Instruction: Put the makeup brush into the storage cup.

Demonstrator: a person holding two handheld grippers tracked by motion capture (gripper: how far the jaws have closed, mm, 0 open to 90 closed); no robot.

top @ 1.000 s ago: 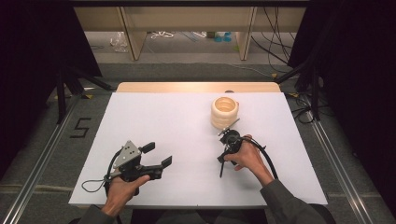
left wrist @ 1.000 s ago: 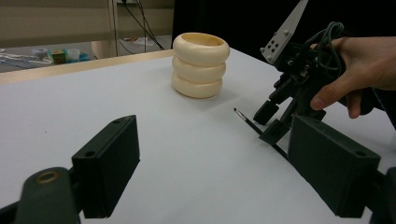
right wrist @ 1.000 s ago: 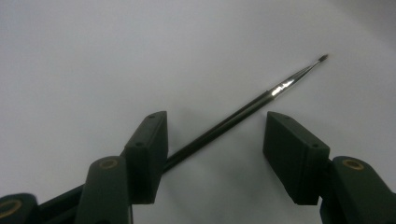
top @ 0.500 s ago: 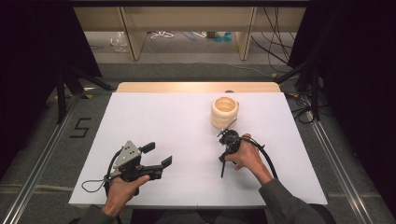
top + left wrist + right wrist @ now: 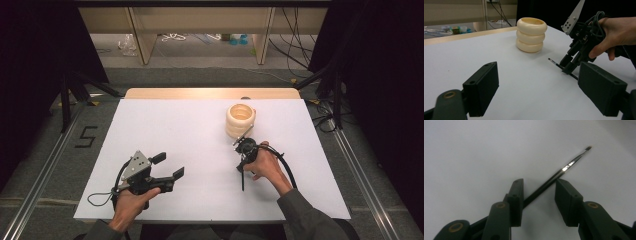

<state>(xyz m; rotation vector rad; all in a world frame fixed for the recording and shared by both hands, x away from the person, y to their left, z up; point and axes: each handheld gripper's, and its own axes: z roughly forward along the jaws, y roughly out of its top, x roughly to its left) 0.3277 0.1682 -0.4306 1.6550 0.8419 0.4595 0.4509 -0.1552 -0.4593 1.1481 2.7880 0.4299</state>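
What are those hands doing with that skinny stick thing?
A person holds a claw in each hand over a white table. The right claw has just been closing around a thin black paintbrush lying on the table; the brush is between its jaws, not yet squeezed. The left claw waits open. A cream ringed holder stands nearby.

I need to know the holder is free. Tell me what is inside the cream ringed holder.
The cream ringed holder stands open-topped; the high view shows only pale inner wall near its rim. Its bottom is hidden by the wall, so contents there cannot be told.
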